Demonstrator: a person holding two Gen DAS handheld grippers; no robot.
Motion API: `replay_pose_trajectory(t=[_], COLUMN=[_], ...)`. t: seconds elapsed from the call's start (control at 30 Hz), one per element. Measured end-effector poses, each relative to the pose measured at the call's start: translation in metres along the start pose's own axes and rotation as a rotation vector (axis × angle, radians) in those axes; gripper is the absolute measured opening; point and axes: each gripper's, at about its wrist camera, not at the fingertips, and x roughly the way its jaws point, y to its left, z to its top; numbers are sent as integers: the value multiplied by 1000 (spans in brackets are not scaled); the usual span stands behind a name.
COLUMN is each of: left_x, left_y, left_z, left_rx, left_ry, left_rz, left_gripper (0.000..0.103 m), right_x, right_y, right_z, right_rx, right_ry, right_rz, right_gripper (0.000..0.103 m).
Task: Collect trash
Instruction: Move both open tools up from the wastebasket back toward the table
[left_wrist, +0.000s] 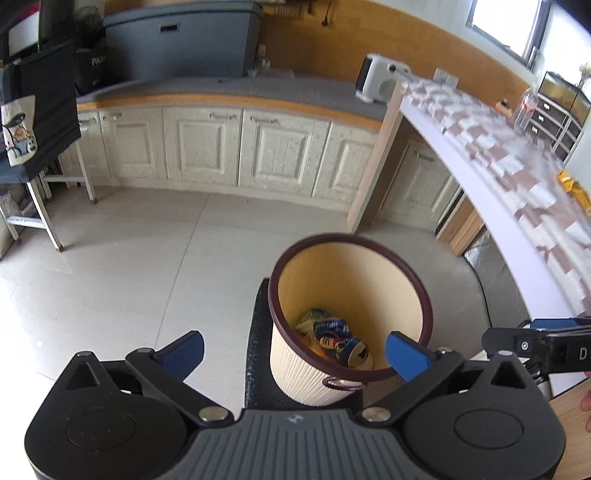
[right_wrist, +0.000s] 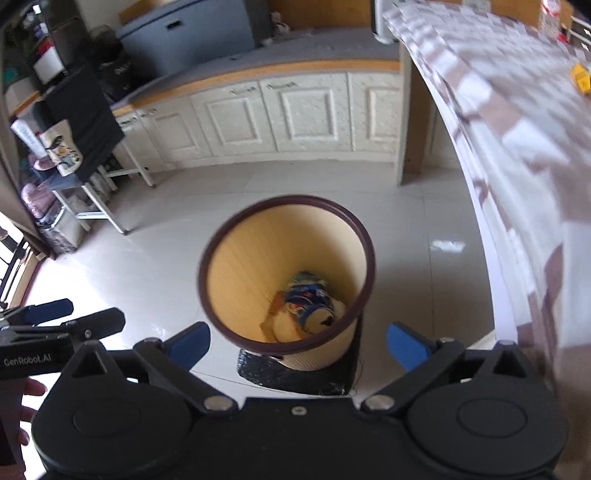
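A cream ribbed bin (left_wrist: 369, 273) with a dark brown rim stands on a black mat on the floor; it also shows in the right wrist view (right_wrist: 258, 258). Crushed cans and wrappers (left_wrist: 334, 339) lie at its bottom, also seen from the right (right_wrist: 308, 302). My left gripper (left_wrist: 295, 350) is open and empty, above the bin's near rim. My right gripper (right_wrist: 298, 343) is open and empty, above the bin. A yellow wrapper (left_wrist: 574, 190) lies on the checkered table, also in the right wrist view (right_wrist: 581, 79).
The checkered table (left_wrist: 517, 177) runs along the right. Cream cabinets (left_wrist: 221, 144) with a grey counter line the back wall. A white heater (left_wrist: 382, 77) stands on the counter. A metal rack (left_wrist: 33, 158) with bags stands at left. Tiled floor (left_wrist: 129, 258) surrounds the bin.
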Motion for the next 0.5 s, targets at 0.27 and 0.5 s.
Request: replay_pose_trajectory(t=[0.27, 0.5], left_x=[-51, -96], left_y=[-4, -21], left_z=[7, 15], left_rx=[1, 34], left_ry=[-119, -226], left_rz=[-11, -58], left_gripper=[103, 103], right_x=[-59, -119], right_y=[17, 8], right_z=[2, 2], right_rx=[-71, -78], right_ry=[-97, -206], right_rz=[40, 82], right_gripper=[103, 103])
